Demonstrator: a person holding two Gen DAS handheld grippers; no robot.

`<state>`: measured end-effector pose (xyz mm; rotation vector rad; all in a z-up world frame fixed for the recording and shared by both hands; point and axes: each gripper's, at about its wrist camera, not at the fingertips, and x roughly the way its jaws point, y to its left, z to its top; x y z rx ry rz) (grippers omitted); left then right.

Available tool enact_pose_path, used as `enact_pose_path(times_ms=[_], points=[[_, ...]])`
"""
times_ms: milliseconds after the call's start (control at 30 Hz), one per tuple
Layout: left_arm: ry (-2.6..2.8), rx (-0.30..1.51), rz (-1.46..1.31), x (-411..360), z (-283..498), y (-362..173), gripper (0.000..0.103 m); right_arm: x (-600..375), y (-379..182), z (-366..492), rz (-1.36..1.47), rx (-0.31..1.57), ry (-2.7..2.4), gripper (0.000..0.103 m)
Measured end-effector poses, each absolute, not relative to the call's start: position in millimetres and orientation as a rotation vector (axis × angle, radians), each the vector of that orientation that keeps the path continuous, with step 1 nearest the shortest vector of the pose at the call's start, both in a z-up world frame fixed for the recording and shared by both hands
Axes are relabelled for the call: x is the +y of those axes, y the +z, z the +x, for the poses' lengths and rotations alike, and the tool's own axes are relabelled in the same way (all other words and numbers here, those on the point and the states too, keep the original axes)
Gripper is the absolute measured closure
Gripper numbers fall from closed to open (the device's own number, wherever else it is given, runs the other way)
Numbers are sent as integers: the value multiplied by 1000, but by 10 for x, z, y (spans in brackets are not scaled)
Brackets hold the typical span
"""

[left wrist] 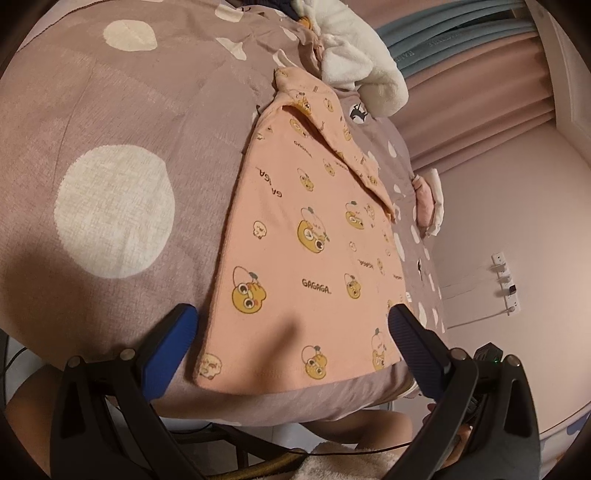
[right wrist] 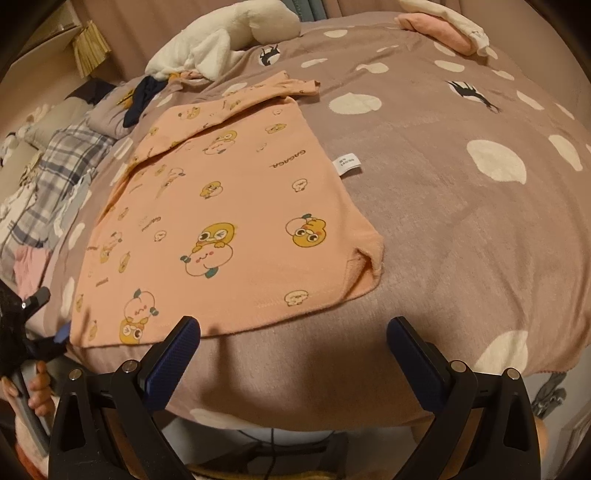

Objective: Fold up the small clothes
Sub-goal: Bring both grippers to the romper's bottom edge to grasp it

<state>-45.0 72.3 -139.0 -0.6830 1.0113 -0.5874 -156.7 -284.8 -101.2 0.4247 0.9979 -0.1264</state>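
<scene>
A small peach garment (left wrist: 306, 236) printed with yellow cartoon faces and "GAGAGA" lies flat on a mauve blanket with cream dots (left wrist: 110, 147). One sleeve is folded across its far end. My left gripper (left wrist: 293, 325) hovers open over the garment's near hem, blue pads wide apart, holding nothing. In the right wrist view the same garment (right wrist: 229, 221) lies left of centre, a white label (right wrist: 346, 167) sticking out of its right edge. My right gripper (right wrist: 293, 332) stands open just before the near hem, empty. The left gripper (right wrist: 26, 325) shows at the far left edge there.
White fluffy clothes (right wrist: 221, 40) and a dark garment (right wrist: 142, 96) lie heaped at the far end. A folded pink and white pile (right wrist: 447, 33) sits at the far right. Plaid bedding (right wrist: 48, 173) lies at the left. A wall power strip (left wrist: 504, 280) is on the right.
</scene>
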Motion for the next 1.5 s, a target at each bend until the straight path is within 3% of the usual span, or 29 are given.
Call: enact_pose_path(times_ms=[533,933,1067,1167,1333,1367,1433,1467,1500], points=[[-665,1020,-656,537,-523,-1402,4,-3043,-1045,-1604,566,934,-83,2],[-679,1028,-682,437,-528,-1438,24,-3246,-1108,-1551,715,842,-60,2],[-681,1048,-718,420,-517,-1487,37,-3299,-1113,-1555,749,823,-52,4],[-665,1054,-688,373,-537,-1471,50,-3301,-1111,-1556,734,824,-65,15],[-664,1080,-715,319,-544,-1509,65,-3381,-1120,-1571,710,855,-126,56],[-661,1082,-711,312,-552,-1512,71,-3404,-1123,-1578,708,862,-131,60],[-627,1092,-680,272,-562,-1513,83,-3431,-1128,-1595,696,874,-148,79],[-602,1102,-664,259,-562,-1518,93,-3441,-1132,-1606,686,880,-161,85],[-583,1105,-666,261,-562,-1526,98,-3455,-1140,-1620,684,884,-170,89]])
